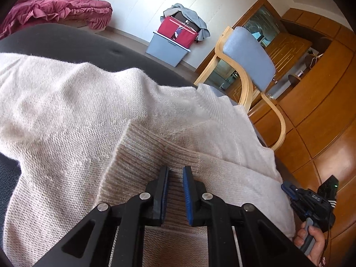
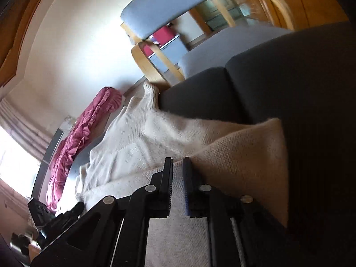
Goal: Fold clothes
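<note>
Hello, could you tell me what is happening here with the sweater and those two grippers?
A person is folding a cream knit sweater spread over a dark sofa, holding a gripper in each hand. The left gripper is pinched on the sweater's ribbed band; the right gripper is pinched on another edge of the knit. A blue chair stands beyond the sofa.

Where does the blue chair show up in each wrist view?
Left wrist: the chair stands right of centre in the upper half, beyond the sweater.
Right wrist: the chair is at the top centre, tilted, its seat behind the dark sofa.
Shared landmark: the crimson bedding, top left in the left view, at the left in the right view.
</note>
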`<action>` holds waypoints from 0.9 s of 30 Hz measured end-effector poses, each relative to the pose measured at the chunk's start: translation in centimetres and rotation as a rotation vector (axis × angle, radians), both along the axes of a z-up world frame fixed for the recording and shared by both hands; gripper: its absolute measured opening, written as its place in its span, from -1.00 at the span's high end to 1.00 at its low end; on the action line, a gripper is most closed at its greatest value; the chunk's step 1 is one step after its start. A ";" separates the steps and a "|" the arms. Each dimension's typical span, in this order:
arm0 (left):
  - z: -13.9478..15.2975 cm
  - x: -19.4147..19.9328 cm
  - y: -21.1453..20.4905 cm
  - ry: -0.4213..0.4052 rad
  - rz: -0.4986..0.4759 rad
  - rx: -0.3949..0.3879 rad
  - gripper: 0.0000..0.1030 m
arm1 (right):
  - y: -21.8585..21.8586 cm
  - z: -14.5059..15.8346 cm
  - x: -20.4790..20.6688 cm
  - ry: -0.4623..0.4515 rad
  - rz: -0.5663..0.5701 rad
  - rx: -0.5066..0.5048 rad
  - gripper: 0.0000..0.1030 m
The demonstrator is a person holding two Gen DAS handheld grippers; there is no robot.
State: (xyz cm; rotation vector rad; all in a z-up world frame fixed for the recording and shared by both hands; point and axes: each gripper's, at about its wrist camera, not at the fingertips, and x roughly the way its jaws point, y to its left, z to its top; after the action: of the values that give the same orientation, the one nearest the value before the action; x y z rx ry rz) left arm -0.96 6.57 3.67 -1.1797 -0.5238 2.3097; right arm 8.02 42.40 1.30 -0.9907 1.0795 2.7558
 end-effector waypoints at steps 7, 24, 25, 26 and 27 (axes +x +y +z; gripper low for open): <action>0.0 0.3 -0.7 -0.008 0.014 0.017 0.76 | -10.6 -0.4 -5.0 0.044 0.327 -0.171 0.75; -0.3 0.0 -0.5 -0.017 0.027 0.025 0.88 | -1.2 -0.7 1.0 -0.043 -0.075 0.019 0.82; -0.2 0.1 -0.4 -0.013 0.027 0.013 0.88 | -0.8 -0.5 1.5 -0.047 -0.105 0.037 0.81; -0.1 0.1 -0.2 -0.008 0.028 0.001 0.88 | -1.2 -0.1 1.8 -0.053 -0.102 0.066 0.78; 0.0 0.1 0.1 -0.004 0.029 -0.011 0.88 | -2.6 0.4 1.7 -0.051 -0.062 0.092 0.75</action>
State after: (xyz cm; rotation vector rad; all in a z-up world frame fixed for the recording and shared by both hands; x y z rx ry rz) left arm -0.83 6.63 3.67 -1.1888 -0.5338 2.3378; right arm 9.75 39.84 1.68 -0.9927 0.9505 2.6886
